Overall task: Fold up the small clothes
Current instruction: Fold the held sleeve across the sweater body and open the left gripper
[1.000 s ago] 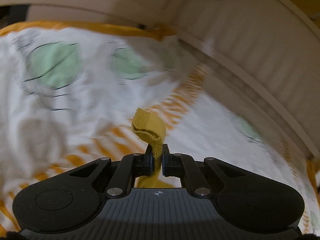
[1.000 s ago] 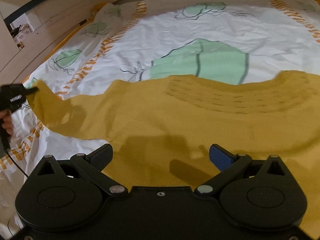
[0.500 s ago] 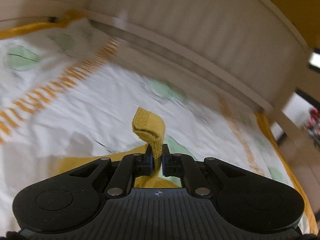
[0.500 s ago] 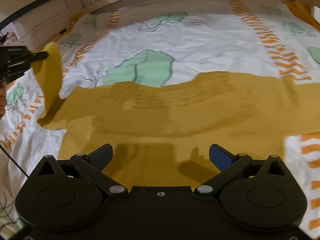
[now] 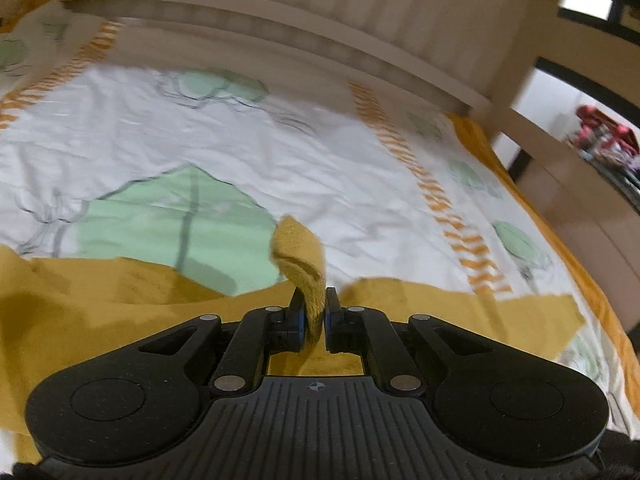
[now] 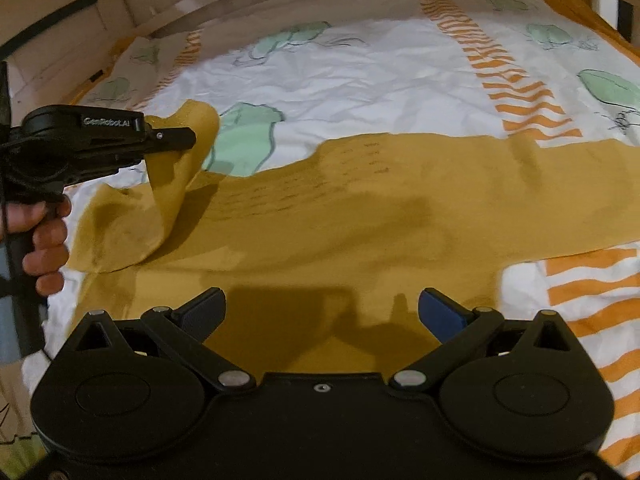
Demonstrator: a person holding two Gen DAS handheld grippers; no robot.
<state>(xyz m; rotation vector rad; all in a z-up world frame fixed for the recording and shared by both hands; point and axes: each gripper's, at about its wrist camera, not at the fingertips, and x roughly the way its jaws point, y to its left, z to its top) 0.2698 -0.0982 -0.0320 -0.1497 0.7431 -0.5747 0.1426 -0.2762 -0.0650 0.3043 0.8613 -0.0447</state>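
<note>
Only right wrist view shows us hand (image 6: pixel 44 236) gripping left claw (image 6: pixel 188 138). Left claw pinches lifted sleeve end (image 5: pixel 300 256) of mustard garment (image 6: pixel 360 220), spread flat on bed (image 6: pixel 360 76). Right claw (image 6: pixel 320 312) spread above hem.

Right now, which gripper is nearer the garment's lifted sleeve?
Left. The left gripper is clamped on the mustard sleeve; the right gripper hangs open over the garment's body, apart from it.

Bed with leaf-print sheet (image 5: pixel 280 148), pale slatted headboard (image 5: pixel 320 12), dim warm light, doorway (image 5: pixel 560 128) at right
</note>
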